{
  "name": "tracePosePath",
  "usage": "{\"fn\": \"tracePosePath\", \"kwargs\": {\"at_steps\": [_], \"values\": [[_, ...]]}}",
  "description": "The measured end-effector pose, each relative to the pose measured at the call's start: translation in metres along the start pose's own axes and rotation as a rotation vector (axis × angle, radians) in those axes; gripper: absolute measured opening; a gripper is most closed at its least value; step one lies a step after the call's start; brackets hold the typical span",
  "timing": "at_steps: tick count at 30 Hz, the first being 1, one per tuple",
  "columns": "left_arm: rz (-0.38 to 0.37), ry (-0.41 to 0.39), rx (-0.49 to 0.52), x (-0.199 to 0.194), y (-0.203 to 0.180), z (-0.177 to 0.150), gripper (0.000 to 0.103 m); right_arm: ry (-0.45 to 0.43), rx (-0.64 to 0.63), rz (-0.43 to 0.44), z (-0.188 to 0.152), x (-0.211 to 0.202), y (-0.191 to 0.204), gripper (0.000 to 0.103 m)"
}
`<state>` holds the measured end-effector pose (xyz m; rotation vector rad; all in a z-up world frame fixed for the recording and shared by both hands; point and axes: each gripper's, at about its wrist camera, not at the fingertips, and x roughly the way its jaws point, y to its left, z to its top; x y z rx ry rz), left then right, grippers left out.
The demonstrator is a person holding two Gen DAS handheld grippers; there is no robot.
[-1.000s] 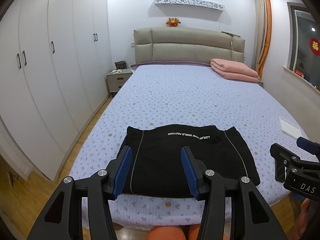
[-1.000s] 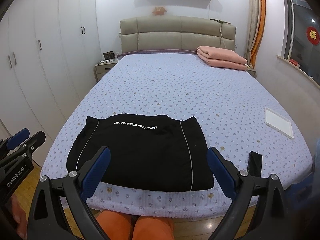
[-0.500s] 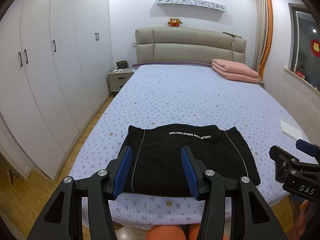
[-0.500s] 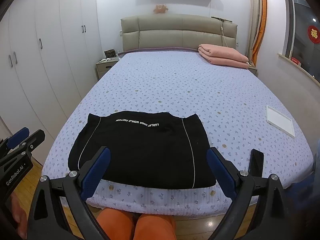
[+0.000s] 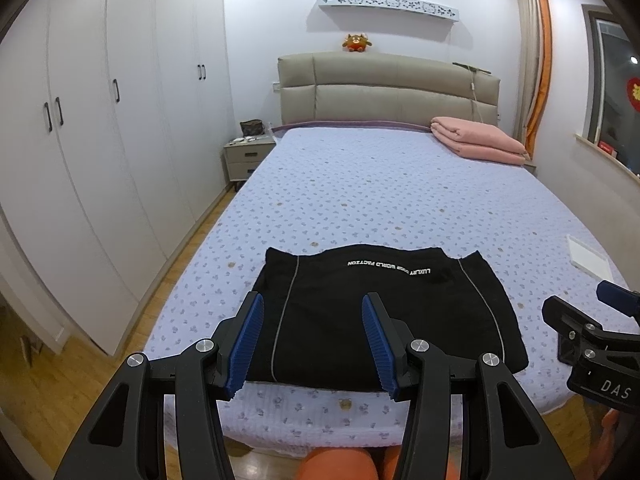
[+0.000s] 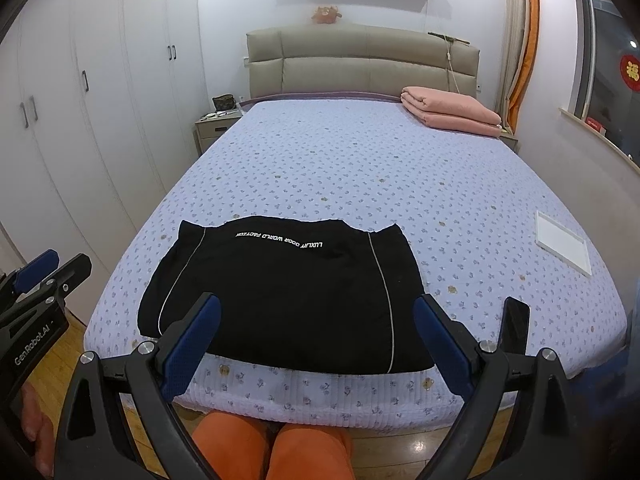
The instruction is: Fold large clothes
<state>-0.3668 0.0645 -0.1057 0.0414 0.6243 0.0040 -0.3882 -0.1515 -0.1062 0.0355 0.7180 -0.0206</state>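
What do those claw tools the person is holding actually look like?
Each hand-held gripper is a black skeletal frame with silver bolts and two ribbed blue finger pads. The left hand-held gripper carries white "GenRobot.AI" lettering, read in the right wrist view; the right hand-held gripper carries "DAS", read in the left wrist view. No cables show.

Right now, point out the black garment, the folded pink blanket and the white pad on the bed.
black garment (image 6: 280,288), right wrist view, middle of its flat front panel.
folded pink blanket (image 6: 452,110), right wrist view, top layer of the stack.
white pad (image 6: 562,242), right wrist view, centre of its flat face.
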Motion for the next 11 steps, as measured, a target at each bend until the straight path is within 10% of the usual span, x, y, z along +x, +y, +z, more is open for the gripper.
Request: {"fn": "tracePosePath", "kwargs": {"at_steps": [11], "values": [[0.043,-0.043,-0.002,-0.0088,0.0034,-0.0034,0.053,0.002,0.002,0.005,-0.0008,-0.0032,-0.0015,0.098]]}}
